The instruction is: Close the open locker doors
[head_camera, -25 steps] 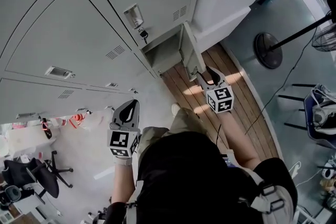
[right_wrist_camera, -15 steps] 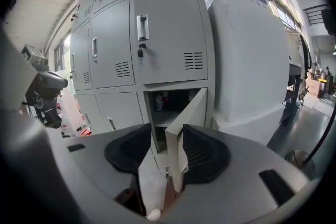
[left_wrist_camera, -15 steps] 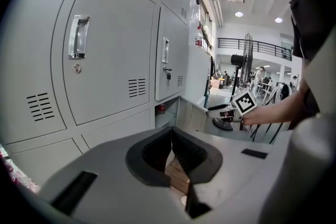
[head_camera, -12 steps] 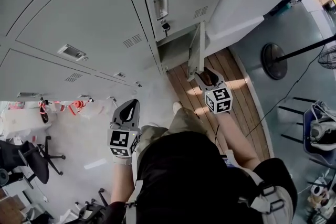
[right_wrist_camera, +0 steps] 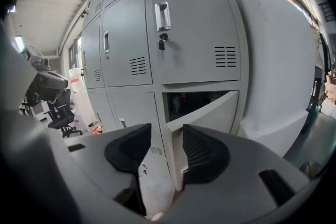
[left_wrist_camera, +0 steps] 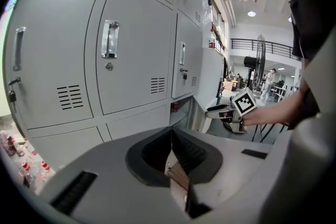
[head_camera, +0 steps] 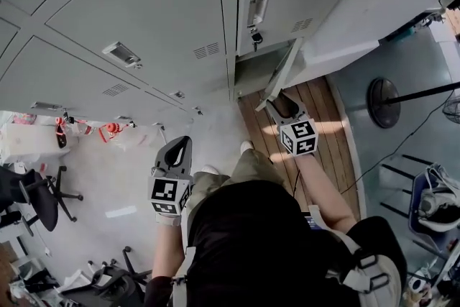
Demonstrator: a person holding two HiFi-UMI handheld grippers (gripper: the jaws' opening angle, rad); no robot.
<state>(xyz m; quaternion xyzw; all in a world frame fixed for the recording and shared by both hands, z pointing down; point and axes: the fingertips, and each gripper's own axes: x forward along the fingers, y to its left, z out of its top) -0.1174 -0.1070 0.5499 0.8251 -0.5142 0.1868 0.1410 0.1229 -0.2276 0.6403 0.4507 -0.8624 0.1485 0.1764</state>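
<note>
Looking down from overhead, a bank of pale grey metal lockers (head_camera: 144,18) fills the upper part of the scene. Its doors are shut except for one low grey door (head_camera: 282,72) at the right end, which stands swung partly out over a strip of brown wooden floorboards (head_camera: 327,111). The right gripper (head_camera: 279,104) has its tips right at that door's free edge; whether they touch it I cannot tell. The left gripper (head_camera: 180,147) hangs well apart from it, over pale floor. A black round stand base (head_camera: 384,103) sits to the right, and a black office chair (head_camera: 32,198) is far left.
</note>
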